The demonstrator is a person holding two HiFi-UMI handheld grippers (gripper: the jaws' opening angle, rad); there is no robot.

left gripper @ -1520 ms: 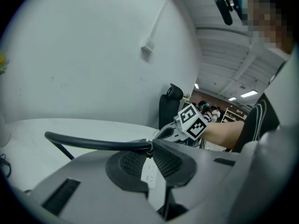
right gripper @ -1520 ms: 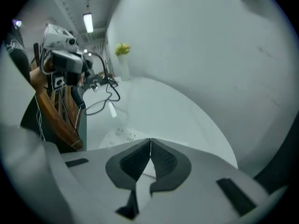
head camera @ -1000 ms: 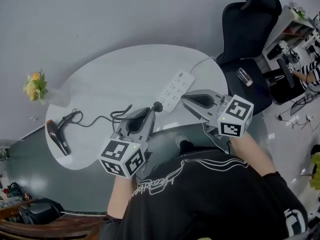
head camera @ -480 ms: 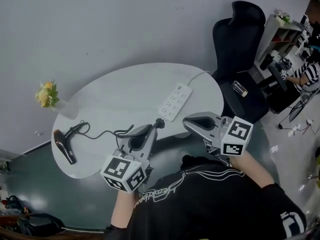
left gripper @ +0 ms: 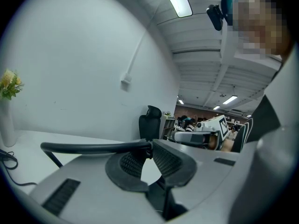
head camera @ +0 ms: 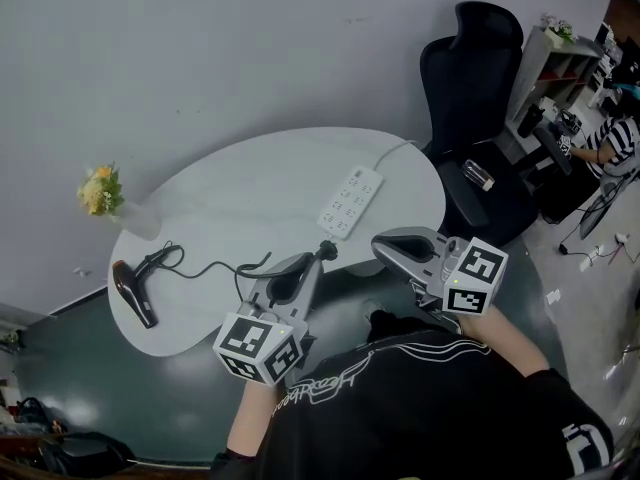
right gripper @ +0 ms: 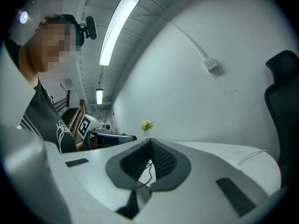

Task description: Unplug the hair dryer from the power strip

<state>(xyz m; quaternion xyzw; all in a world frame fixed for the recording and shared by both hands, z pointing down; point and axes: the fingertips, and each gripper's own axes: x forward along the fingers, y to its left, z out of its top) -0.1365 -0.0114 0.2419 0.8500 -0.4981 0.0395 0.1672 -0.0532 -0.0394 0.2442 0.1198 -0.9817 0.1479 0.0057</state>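
Observation:
The white power strip (head camera: 350, 202) lies on the pale oval table (head camera: 250, 173), no plug in its sockets that I can see. My left gripper (head camera: 322, 257) hovers at the table's near edge, shut on the black plug (head camera: 327, 249) of the hair dryer. Its black cord (head camera: 210, 266) trails left to the black hair dryer (head camera: 131, 292) at the table's left end. In the left gripper view the cord (left gripper: 88, 147) runs straight into the closed jaw tips of the left gripper (left gripper: 150, 146). My right gripper (head camera: 377, 240) floats just right of the plug, shut and empty; the right gripper (right gripper: 150, 141) has its pads meeting.
A vase of yellow flowers (head camera: 100, 190) stands at the table's far left. The strip's white cable (head camera: 395, 150) runs off the far right edge. A black office chair (head camera: 470, 78) stands to the right, with shelves and a seated person (head camera: 610, 148) beyond.
Both grippers drew back from the power strip toward me. The plug, which sat at the strip's near end, now hangs apart from it in the left gripper.

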